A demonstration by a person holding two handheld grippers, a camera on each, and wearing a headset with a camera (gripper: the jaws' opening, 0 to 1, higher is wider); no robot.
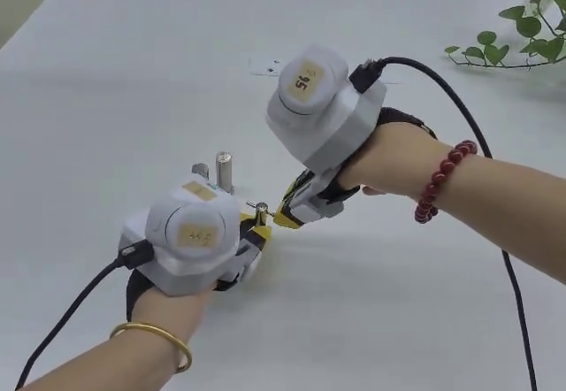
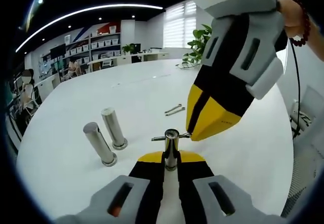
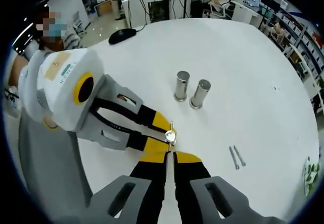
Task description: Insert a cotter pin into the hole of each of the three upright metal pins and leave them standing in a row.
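"So, where's the pin (image 2: 171,144)?"

"Clamped low in the fingers (image 2: 150,165) of the left gripper (image 2: 171,159), with the other pins (image 2: 112,127) at ten o'clock. The right gripper (image 3: 170,155) pinches the cotter (image 2: 161,138). It looks thin, light and slippery, likely best gripped near its end."

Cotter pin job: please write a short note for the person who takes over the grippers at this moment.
Left gripper: shut on one metal pin, held upright.
Right gripper: shut on a cotter pin, whose end sticks out past that pin's hole.
Other two metal pins stand on the table without cotter pins; two spare cotter pins lie near.
To do: finish this one, do two more, make the row.
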